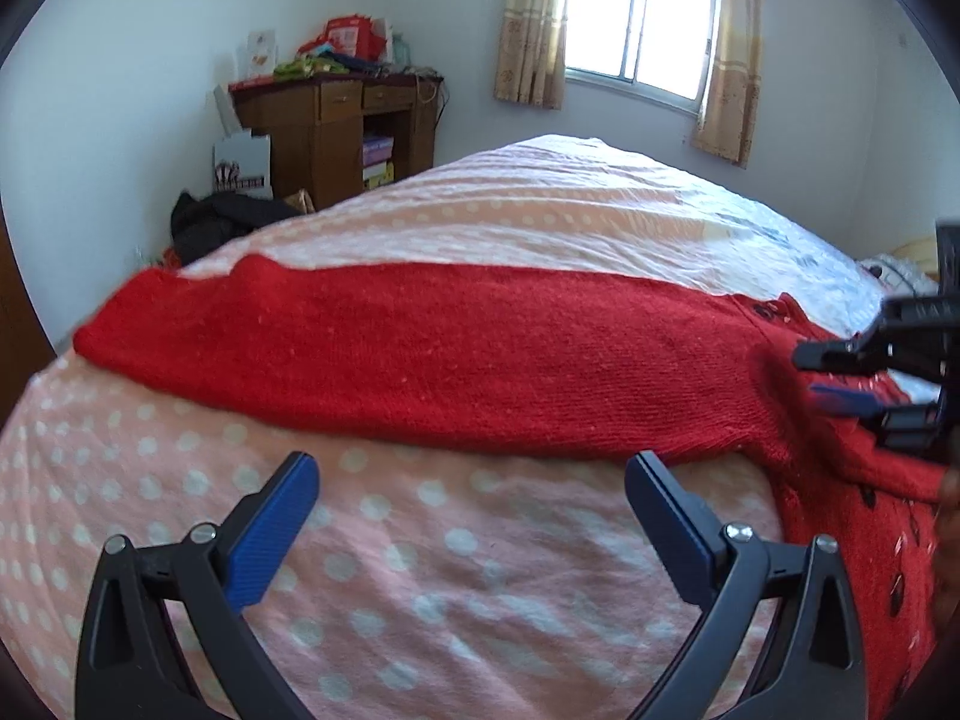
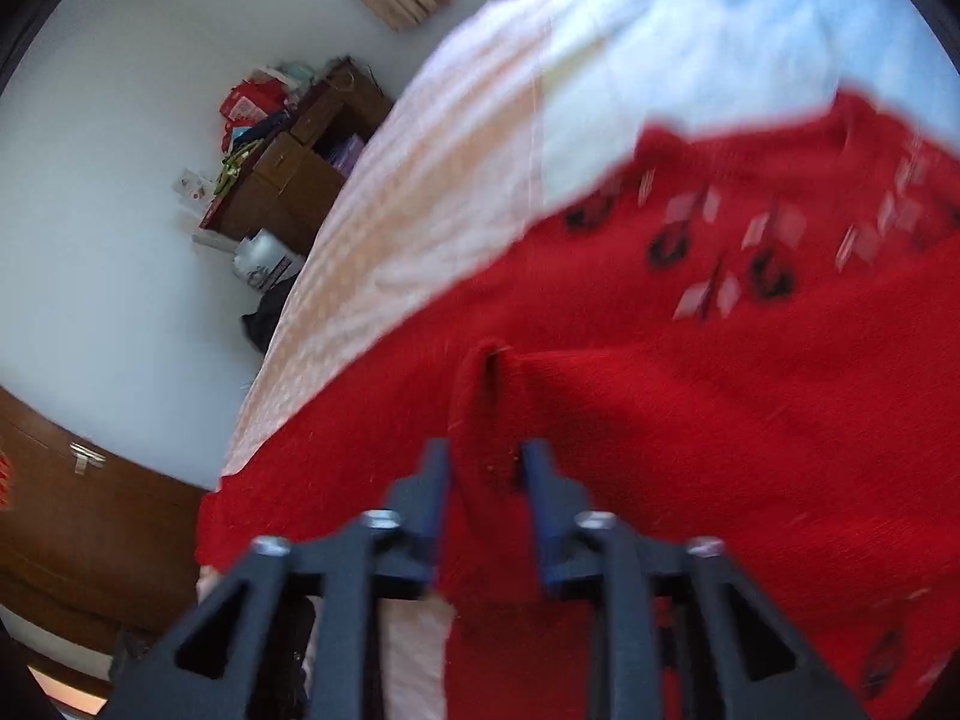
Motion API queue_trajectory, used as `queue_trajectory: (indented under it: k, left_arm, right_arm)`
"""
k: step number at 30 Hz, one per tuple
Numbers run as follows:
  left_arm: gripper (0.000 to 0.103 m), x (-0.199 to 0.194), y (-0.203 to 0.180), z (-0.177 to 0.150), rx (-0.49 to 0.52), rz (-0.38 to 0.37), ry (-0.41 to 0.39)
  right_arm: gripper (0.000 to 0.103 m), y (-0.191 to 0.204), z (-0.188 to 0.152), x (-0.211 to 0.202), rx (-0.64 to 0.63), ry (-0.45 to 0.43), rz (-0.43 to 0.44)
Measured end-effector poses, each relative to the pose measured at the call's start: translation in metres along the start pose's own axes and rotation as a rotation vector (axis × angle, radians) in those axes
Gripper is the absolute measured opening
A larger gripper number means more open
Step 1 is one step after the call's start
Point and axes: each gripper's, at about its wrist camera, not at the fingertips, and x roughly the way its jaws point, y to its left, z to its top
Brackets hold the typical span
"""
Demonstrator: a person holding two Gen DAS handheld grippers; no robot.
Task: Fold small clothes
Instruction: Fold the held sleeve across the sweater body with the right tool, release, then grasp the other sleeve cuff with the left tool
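A small red knit sweater lies on a pink polka-dot bed cover. One sleeve stretches left across the bed. Its body with black and white marks sits at the right. My left gripper is open and empty just in front of the sleeve, above the cover. My right gripper is shut on a pinched fold of the sweater near the armpit; it also shows at the right edge of the left wrist view.
A brown wooden desk piled with bags and boxes stands against the far wall. Dark clothing lies on the floor beside the bed. A curtained window is behind. A white-blue patterned sheet covers the bed's far part.
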Motion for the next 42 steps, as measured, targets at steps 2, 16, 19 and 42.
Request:
queue_trajectory:
  k: [2, 16, 19, 42]
  left_arm:
    - [0.103, -0.001, 0.003, -0.001, -0.017, -0.017, -0.009]
    - [0.103, 0.005, -0.006, -0.007, 0.045, 0.060, 0.000]
    - [0.103, 0.006, -0.006, -0.008, 0.044, 0.057, -0.003]
    - [0.102, -0.036, 0.127, 0.043, -0.339, 0.280, -0.139]
  right_arm:
    - [0.035, 0.004, -0.009, -0.010, -0.051, -0.039, 0.044]
    - [0.025, 0.012, -0.045, -0.001, -0.277, -0.072, -0.120]
    - [0.025, 0.017, -0.046, 0.005, -0.317, -0.081, -0.154]
    - [0.031, -0.013, -0.096, -0.114, -0.358, -0.308, -0.287]
